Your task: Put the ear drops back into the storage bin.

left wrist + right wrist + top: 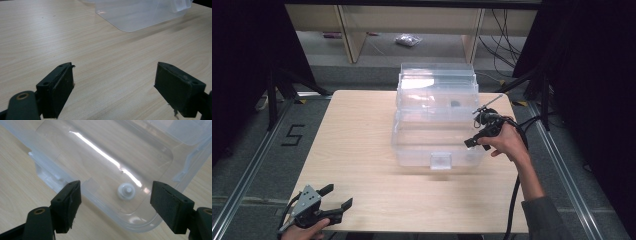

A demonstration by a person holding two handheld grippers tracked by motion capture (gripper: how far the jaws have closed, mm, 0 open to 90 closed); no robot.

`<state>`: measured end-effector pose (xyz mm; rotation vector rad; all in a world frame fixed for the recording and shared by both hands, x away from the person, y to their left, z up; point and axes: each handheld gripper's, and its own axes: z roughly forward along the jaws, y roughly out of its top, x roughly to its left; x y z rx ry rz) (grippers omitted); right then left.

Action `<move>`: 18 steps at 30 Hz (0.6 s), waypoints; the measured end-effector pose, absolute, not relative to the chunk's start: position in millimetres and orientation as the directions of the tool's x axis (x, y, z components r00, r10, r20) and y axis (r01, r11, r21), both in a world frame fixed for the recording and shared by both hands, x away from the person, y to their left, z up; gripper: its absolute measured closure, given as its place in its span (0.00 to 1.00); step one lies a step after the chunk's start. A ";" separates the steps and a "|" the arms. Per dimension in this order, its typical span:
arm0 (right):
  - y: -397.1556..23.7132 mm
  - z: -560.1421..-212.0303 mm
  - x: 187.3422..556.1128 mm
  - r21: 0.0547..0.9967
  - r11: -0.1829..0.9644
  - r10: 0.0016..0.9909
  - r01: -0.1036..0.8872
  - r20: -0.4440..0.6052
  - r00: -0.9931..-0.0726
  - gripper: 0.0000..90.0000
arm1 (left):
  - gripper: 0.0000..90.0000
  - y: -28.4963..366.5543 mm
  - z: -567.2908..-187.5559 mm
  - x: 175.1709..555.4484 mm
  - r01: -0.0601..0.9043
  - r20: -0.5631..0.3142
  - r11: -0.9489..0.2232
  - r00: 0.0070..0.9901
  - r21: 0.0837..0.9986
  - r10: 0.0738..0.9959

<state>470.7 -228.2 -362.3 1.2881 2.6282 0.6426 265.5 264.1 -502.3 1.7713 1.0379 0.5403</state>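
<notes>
Left gripper [331,199]: jaws spread, empty, near table edge
Right gripper [475,131]: jaws spread, poised over clear storage box [434,120]
Box: mid-table [362,150]
Writing: "5" [292,135] marked on floor

One clear plastic box [435,117], two grippers, and one small white knob [126,191] inside.
</notes>
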 end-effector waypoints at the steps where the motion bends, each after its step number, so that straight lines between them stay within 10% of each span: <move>1: -228.2 -362.1 468.8 0.441 0.540 0.782 0.717 0.054 -0.622 0.28 | 0.16 264.2 -502.5 265.6 0.404 -0.090 -0.163 0.539 0.900 0.837; 18: -239.0 -360.8 440.9 0.503 0.524 0.775 0.687 0.052 -0.629 0.27 | 0.17 263.3 -502.8 265.8 0.404 -0.095 -0.155 0.535 0.902 0.840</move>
